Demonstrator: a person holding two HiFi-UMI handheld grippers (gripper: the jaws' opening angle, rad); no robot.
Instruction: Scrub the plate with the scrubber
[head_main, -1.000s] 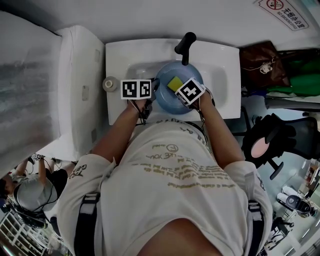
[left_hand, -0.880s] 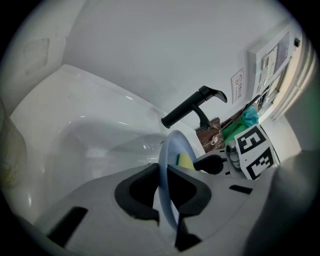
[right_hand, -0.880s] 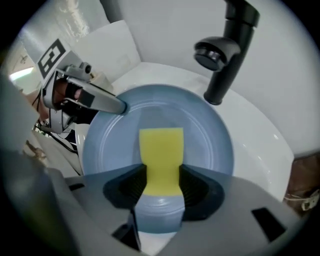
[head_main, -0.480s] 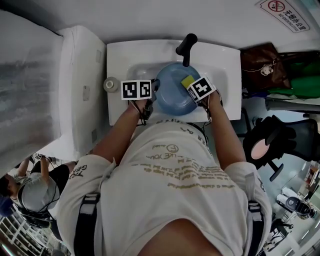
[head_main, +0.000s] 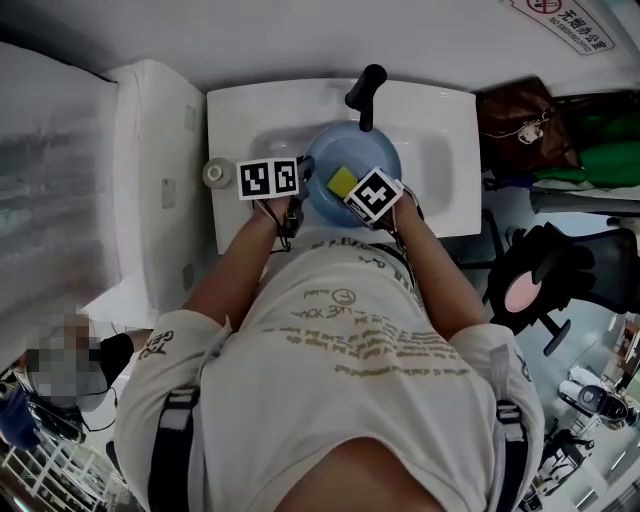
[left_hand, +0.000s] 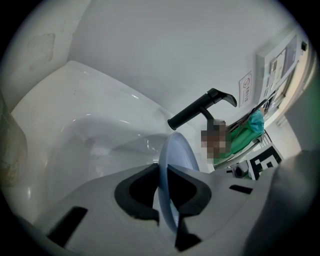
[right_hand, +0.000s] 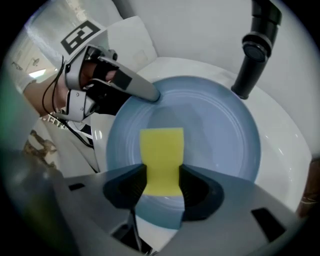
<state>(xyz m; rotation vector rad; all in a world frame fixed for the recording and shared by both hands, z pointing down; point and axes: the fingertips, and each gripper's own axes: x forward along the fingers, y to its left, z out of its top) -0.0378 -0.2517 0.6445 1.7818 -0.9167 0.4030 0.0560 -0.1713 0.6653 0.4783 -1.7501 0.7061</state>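
Clamping plate (left_hand: 181, 152), left gripper (left_hand: 162, 166); right gripper (right_hand: 162, 166) pinches scrubber (right_hand: 161, 147); head view leaves contact unclear.

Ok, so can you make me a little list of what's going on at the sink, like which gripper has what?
place: white sink with a black faucet
plate: blue plate, held over the basin, below the faucet
left gripper: jaws shut on the plate's rim
right gripper: jaws shut on the yellow scrubber
scrubber: looks pressed against the plate's inner face, near the middle
who: a person in a light T-shirt, seen from above
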